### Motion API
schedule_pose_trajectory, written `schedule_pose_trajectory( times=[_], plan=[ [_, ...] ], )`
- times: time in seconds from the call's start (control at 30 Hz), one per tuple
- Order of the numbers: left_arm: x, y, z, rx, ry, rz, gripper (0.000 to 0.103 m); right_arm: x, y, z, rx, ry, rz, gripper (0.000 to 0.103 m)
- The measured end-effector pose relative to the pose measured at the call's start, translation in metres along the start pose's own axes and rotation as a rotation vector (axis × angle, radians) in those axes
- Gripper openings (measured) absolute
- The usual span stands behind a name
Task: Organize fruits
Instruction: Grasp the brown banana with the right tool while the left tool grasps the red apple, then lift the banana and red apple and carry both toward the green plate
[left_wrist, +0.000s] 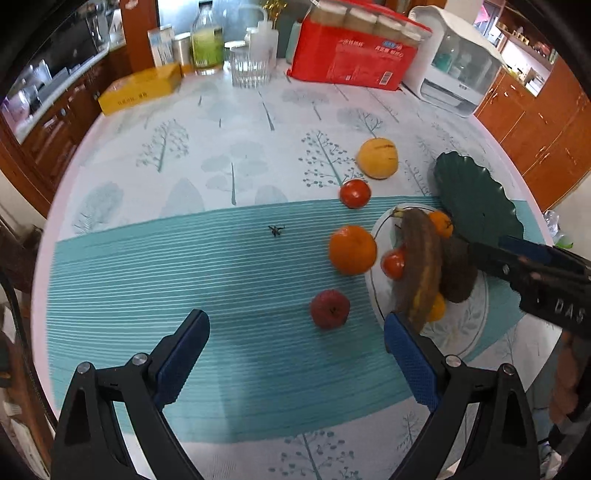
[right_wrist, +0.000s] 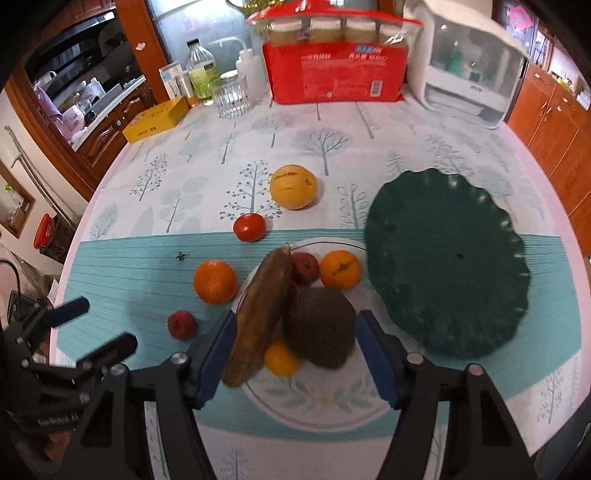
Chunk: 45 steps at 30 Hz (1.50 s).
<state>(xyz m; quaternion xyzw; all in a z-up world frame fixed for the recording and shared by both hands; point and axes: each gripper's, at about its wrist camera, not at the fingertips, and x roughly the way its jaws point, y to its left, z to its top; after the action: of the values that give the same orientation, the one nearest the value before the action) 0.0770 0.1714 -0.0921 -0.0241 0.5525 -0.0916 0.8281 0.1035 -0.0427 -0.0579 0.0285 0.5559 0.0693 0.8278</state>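
My right claw (right_wrist: 295, 354) spread wide over white plate (right_wrist: 325, 406), straddling avocado (right_wrist: 319, 328) and brown banana (right_wrist: 260, 317). Left claw (left_wrist: 295, 354) spread, empty, near red apple (left_wrist: 329, 308) on table (left_wrist: 221, 155). Green plate (right_wrist: 447, 266) bare beside. Judgement: center on avocado alone, avoid nudging banana, close gently.

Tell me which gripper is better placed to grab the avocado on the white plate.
Right. The right gripper is open with its fingers either side of the avocado; the left gripper hangs open over the mat near the apple.

Tree-print tablecloth (left_wrist: 229, 147), wooden cabinets (right_wrist: 554, 118) behind.
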Motion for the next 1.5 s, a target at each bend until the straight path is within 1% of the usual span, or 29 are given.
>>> schedule_pose_trajectory(
  times=[0.1,0.2,0.33,0.43,0.5,0.6,0.67,0.7,0.73,0.8,0.83,0.97,1.07,1.33,1.5],
  plan=[
    [0.017,0.005,0.002,0.005,0.018,-0.022,0.094,0.018,0.006,0.012,-0.011,0.028,0.021,0.067],
    [0.033,0.005,0.003,0.014,0.033,-0.039,0.092,0.036,0.012,0.02,-0.037,0.061,0.019,0.064],
    [0.05,0.004,0.004,0.021,0.062,-0.068,0.084,0.057,0.019,0.027,-0.075,0.107,0.01,0.061],
    [0.06,0.003,0.003,0.021,0.078,-0.075,0.083,0.07,0.02,0.029,-0.095,0.151,0.013,0.056],
    [0.063,0.001,0.003,0.028,0.086,-0.081,0.081,0.076,0.022,0.029,-0.118,0.164,0.005,0.054],
    [0.069,-0.005,0.004,0.05,0.094,-0.084,0.074,0.081,0.024,0.029,-0.134,0.177,0.008,0.053],
    [0.073,-0.009,0.003,0.063,0.108,-0.088,0.063,0.082,0.027,0.03,-0.152,0.174,0.01,0.052],
    [0.075,-0.011,0.003,0.067,0.116,-0.091,0.058,0.082,0.028,0.03,-0.157,0.174,0.015,0.046],
    [0.076,-0.013,0.003,0.074,0.118,-0.083,0.051,0.082,0.028,0.03,-0.159,0.174,0.022,0.04],
    [0.076,-0.018,0.003,0.092,0.107,-0.067,0.04,0.081,0.028,0.029,-0.151,0.176,0.055,0.036],
    [0.076,-0.02,0.003,0.095,0.105,-0.066,0.031,0.08,0.028,0.028,-0.152,0.172,0.068,0.036],
    [0.074,-0.022,0.0,0.098,0.095,-0.043,0.03,0.073,0.029,0.025,-0.153,0.147,0.095,0.033],
    [0.067,-0.024,-0.003,0.106,0.068,-0.023,0.03,0.062,0.026,0.022,-0.136,0.112,0.123,0.032],
    [0.033,-0.03,-0.005,0.103,0.012,-0.014,0.03,0.023,0.011,0.011,-0.071,0.033,0.195,0.031],
    [0.011,-0.044,-0.001,0.114,-0.02,-0.021,0.03,-0.005,-0.002,0.001,-0.036,-0.012,0.217,0.03]
  ],
)
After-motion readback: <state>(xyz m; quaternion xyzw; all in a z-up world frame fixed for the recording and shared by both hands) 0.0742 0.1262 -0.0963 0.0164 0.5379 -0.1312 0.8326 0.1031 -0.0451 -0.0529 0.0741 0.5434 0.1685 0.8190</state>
